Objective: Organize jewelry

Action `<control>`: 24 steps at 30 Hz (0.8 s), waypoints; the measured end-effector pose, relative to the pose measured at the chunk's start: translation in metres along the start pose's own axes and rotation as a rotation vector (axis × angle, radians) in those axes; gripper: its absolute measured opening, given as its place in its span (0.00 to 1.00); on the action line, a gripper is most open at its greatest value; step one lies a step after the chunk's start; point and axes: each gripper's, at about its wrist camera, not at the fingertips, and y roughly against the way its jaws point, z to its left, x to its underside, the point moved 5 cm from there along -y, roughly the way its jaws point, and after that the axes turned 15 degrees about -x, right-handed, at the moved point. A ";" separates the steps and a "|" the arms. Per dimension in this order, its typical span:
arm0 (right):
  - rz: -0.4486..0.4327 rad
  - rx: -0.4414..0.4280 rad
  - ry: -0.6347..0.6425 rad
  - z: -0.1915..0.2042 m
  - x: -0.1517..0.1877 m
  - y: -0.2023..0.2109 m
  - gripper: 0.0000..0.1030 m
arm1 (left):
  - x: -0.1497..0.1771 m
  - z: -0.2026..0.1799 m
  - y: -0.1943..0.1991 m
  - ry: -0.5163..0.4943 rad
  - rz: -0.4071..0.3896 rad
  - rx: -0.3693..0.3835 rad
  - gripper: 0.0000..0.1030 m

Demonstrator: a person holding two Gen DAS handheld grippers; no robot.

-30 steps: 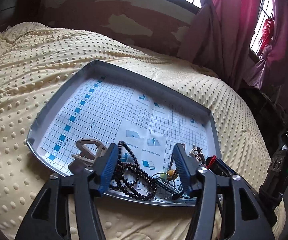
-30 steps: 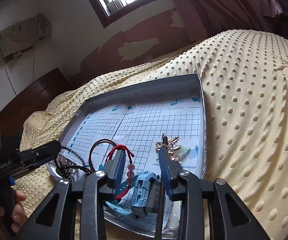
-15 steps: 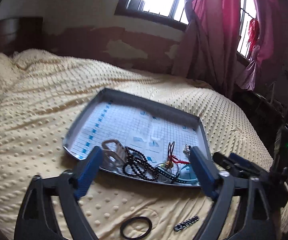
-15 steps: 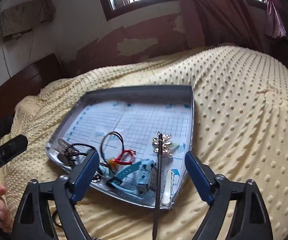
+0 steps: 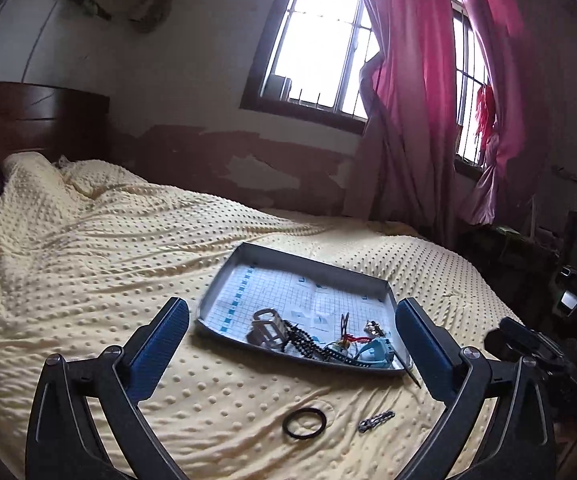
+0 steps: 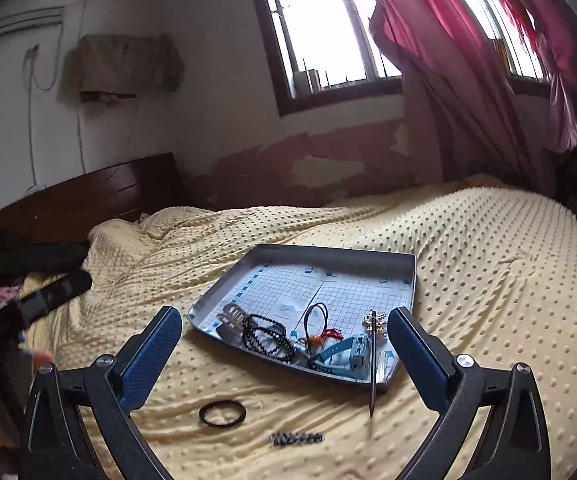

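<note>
Tray (image 5: 224,280) (jewelry piled inside) ahead of both tools | left tool (image 5: 292,338) spread | right tool (image 6: 284,338) spread, empty

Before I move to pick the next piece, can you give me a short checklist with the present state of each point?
1. Left gripper jaws open, empty: ok.
2. Right gripper jaws open, empty: ok.
3. Black ring in the tray: not ok, on the blanket.
4. Small chain piece in the tray: not ok, on the blanket.
5. Long pin fully inside the tray: not ok, sticks out over the rim.
6. Ring and chain apart: ok.
</note>
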 end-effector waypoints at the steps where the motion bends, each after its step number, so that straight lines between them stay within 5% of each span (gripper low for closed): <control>1: -0.002 -0.002 0.009 0.006 0.003 0.005 1.00 | 0.003 0.004 0.008 -0.006 -0.007 -0.009 0.98; 14: 0.116 -0.022 0.081 0.060 0.078 0.048 1.00 | 0.078 0.025 0.071 -0.043 -0.065 -0.062 0.98; 24: 0.255 0.079 0.036 0.042 0.106 0.031 1.00 | 0.119 0.040 0.060 -0.067 0.075 -0.102 0.98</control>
